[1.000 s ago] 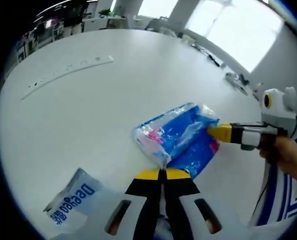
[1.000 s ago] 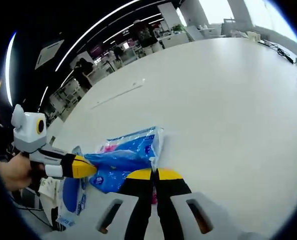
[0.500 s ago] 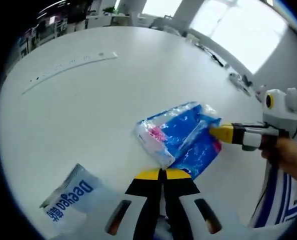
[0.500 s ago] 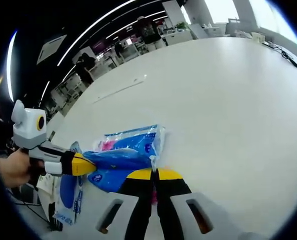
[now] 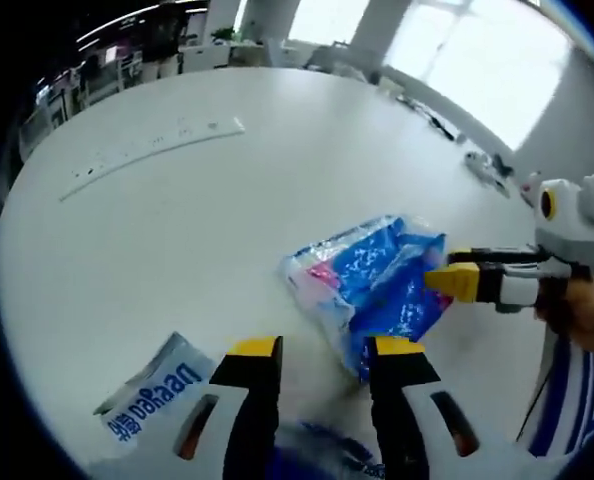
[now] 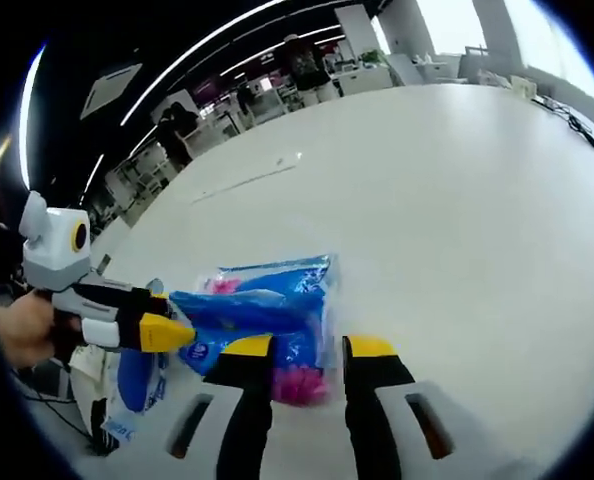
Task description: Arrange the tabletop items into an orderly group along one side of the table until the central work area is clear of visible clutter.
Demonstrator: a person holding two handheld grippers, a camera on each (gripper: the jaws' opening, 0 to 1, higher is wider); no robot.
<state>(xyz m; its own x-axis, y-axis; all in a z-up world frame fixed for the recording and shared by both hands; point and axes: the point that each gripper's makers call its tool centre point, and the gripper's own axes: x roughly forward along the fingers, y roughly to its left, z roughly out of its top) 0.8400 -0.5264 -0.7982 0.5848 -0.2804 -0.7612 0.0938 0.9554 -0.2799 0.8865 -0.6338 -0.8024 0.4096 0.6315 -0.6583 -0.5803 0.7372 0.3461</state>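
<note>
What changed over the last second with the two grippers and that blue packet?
Both grippers let go. The left gripper and right gripper, shut on the blue packet a second ago, now stand open with their jaws apart. The packet lies on the white table, about where it was. The white Deeyeo pack has stayed beside the left gripper.

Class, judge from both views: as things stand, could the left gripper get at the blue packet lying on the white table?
Probably yes. The left gripper is open, and the blue packet lies just past its fingers, nothing between them.
</note>
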